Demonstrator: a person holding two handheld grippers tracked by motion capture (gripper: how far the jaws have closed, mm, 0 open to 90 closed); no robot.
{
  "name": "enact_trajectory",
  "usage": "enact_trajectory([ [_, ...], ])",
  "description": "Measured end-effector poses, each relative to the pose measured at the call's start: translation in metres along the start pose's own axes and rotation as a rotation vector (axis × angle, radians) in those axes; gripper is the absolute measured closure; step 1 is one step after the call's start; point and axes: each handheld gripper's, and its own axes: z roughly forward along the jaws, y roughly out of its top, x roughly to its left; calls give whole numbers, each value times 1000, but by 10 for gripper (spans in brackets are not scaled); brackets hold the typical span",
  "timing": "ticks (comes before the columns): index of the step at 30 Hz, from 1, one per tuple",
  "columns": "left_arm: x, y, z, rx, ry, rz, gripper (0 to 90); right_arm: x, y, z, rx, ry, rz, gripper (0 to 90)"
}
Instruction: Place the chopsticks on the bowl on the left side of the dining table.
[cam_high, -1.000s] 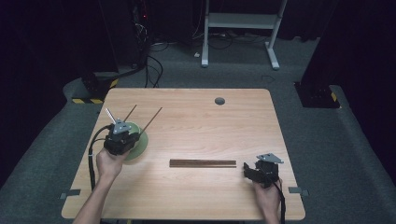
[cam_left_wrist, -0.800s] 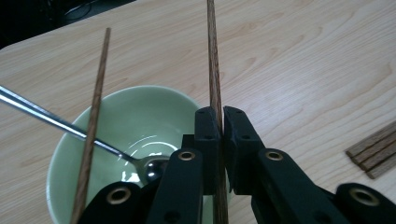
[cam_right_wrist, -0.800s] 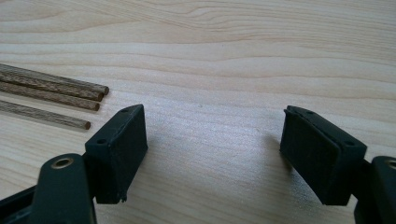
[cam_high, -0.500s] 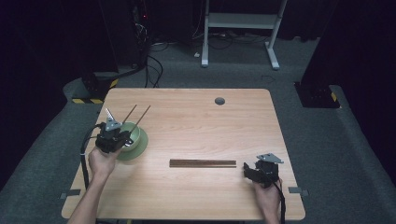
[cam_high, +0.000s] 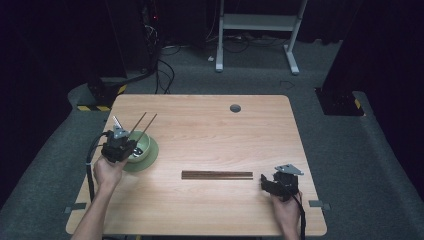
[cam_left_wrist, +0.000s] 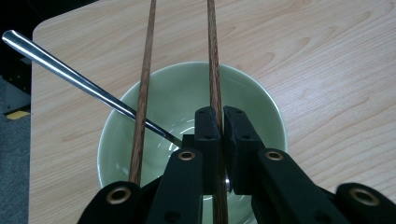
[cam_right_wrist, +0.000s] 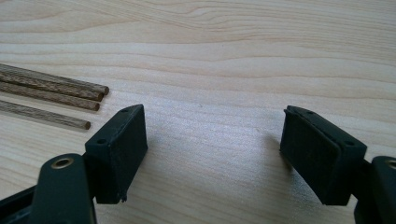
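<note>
Over the green bowl (cam_left_wrist: 187, 93), the left tongs (cam_left_wrist: 222, 126) are clamped on one wooden chopstick (cam_left_wrist: 212, 56), with a second chopstick (cam_left_wrist: 144, 70) leaning in the bowl just beside it and a metal spoon (cam_left_wrist: 60, 70) resting against the rim. Well away from the bowl along the wooden surface (cam_high: 210, 130), the right tongs (cam_right_wrist: 212, 154) stand apart, holding nothing, near the ends of a row of chopsticks (cam_right_wrist: 51, 95) lying flat.
</note>
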Motion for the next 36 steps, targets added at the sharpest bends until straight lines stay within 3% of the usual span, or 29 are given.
enact_trajectory([
  [15, 13, -1, 5, 7, 47, -13, 842, 0, 0, 0, 0, 0, 0, 225],
  [36, 21, -1, 12, 13, 87, -18, 840, 0, 0, 0, 0, 0, 0, 225],
])
